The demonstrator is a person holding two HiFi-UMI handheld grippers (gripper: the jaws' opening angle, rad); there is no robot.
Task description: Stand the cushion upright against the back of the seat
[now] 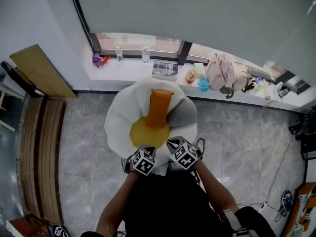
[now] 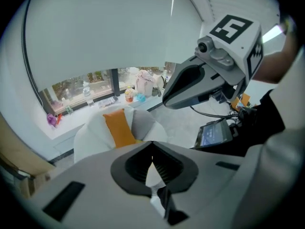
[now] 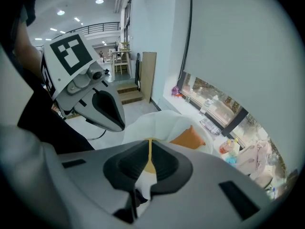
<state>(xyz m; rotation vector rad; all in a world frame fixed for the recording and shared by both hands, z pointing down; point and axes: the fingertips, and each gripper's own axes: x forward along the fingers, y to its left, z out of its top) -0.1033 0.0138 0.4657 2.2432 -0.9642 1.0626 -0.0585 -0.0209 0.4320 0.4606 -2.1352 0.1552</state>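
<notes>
An orange cushion (image 1: pixel 159 107) stands upright against the back of a white, egg-shaped seat (image 1: pixel 121 113). Its lower end rests on the round yellow seat pad (image 1: pixel 147 134), and a grey cushion (image 1: pixel 184 113) lies to its right. The left gripper view shows the orange cushion (image 2: pixel 120 128) beyond the jaws, and it (image 3: pixel 188 138) is also in the right gripper view. My left gripper (image 1: pixel 146 150) and right gripper (image 1: pixel 172 145) hover side by side over the seat's front edge, clear of the cushion. The left gripper (image 2: pixel 152 145) and the right gripper (image 3: pixel 150 142) have their jaws together with nothing between them.
Behind the seat runs a windowsill (image 1: pixel 133 69) with bottles, bags and small items. A wooden board (image 1: pixel 42 70) leans against the left wall above wooden steps (image 1: pixel 42 147). Cables (image 1: pixel 284 201) lie on the grey floor at right. A tablet (image 2: pixel 212 132) sits by the person's side.
</notes>
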